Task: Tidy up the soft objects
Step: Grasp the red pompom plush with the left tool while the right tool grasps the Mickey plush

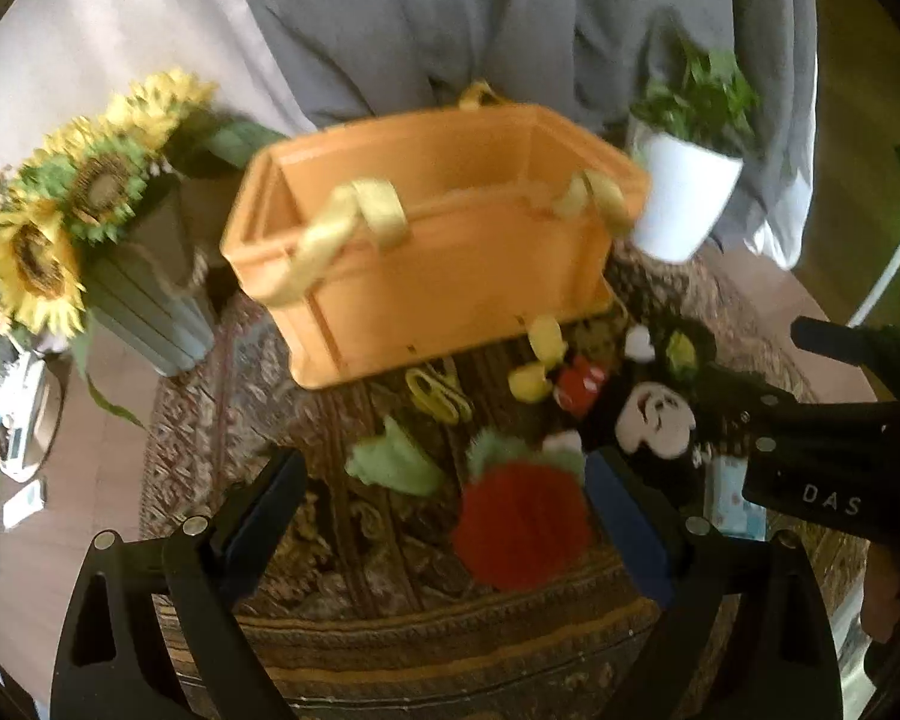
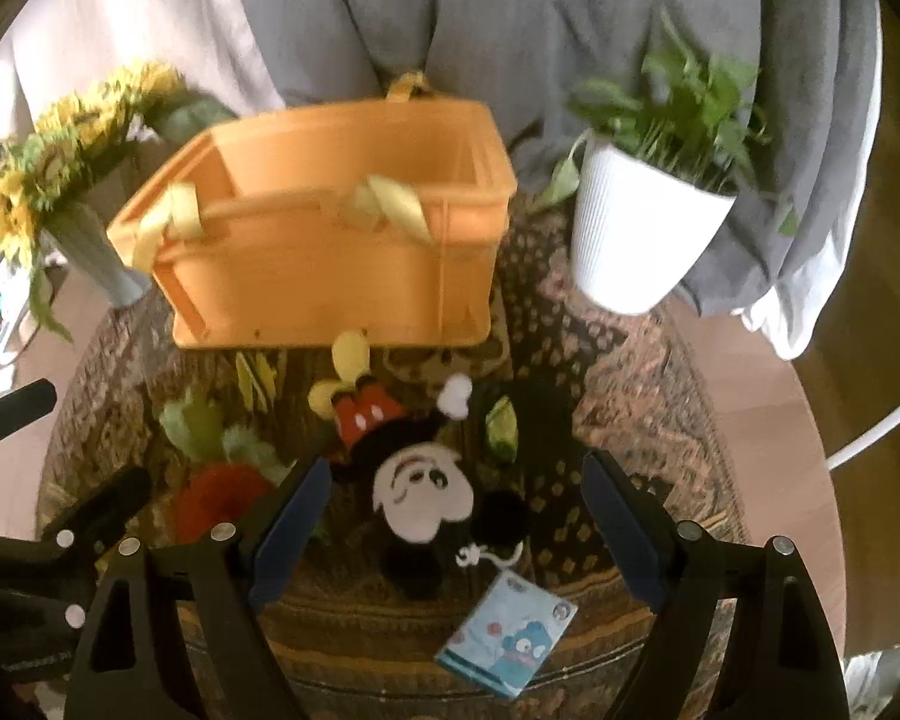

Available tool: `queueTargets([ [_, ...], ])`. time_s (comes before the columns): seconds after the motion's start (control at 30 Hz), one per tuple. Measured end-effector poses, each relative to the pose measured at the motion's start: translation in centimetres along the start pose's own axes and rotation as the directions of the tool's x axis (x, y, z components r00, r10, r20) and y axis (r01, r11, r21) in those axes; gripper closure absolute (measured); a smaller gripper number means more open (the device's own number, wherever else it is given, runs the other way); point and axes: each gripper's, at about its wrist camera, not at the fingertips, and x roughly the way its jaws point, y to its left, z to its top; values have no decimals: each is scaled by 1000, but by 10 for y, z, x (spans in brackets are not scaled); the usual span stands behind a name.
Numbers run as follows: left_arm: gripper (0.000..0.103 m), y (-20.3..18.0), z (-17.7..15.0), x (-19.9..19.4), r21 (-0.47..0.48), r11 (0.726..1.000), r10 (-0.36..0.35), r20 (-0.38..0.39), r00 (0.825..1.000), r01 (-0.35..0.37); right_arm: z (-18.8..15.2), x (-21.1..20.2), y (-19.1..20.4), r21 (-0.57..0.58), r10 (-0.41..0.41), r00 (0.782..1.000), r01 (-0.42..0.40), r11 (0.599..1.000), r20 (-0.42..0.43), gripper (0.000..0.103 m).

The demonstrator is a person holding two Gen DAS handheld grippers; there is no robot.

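Note:
An orange bin [image 1: 450, 276] with yellow strap handles stands empty on a patterned rug; it also shows in the right wrist view [image 2: 324, 282]. A red plush strawberry [image 1: 522, 522] with a green top lies between the open fingers of my left gripper [image 1: 450, 516], nearer the right finger. A green soft piece [image 1: 393, 462] lies left of it. A Mickey Mouse plush [image 2: 420, 492] lies face up between the open fingers of my right gripper [image 2: 456, 516]. The strawberry [image 2: 222, 498] sits just left of the right gripper. The right gripper's body [image 1: 810, 450] reaches in from the right over Mickey [image 1: 654, 420].
A sunflower bunch in a grey vase [image 1: 144, 300] stands left of the bin. A white pot with a green plant [image 2: 642, 234] stands right of it. A light blue card packet [image 2: 504, 636] lies by Mickey. Grey cloth [image 2: 510, 30] hangs behind. Yellow scissors [image 1: 438, 396] lie before the bin.

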Motion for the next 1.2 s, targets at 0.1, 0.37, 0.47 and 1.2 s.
queueTargets([
  [0.1,9,-4,-5,12,4,1000,-29,-55,998,30,-5,14,-2,-2,23,999,-23,1000,-46,17],
  [0.37,12,-10,-19,44,-14,995,-95,-189,977,94,-13,48,-4,-23,49,989,-53,998,-138,17],
  [0.47,13,-13,-24,56,-15,994,-110,-224,968,109,-14,58,-6,-28,60,984,-65,997,-167,17],
  [1.2,56,-22,-34,119,-81,977,-215,-327,920,199,-15,101,6,-104,93,963,-123,987,-252,20],
])
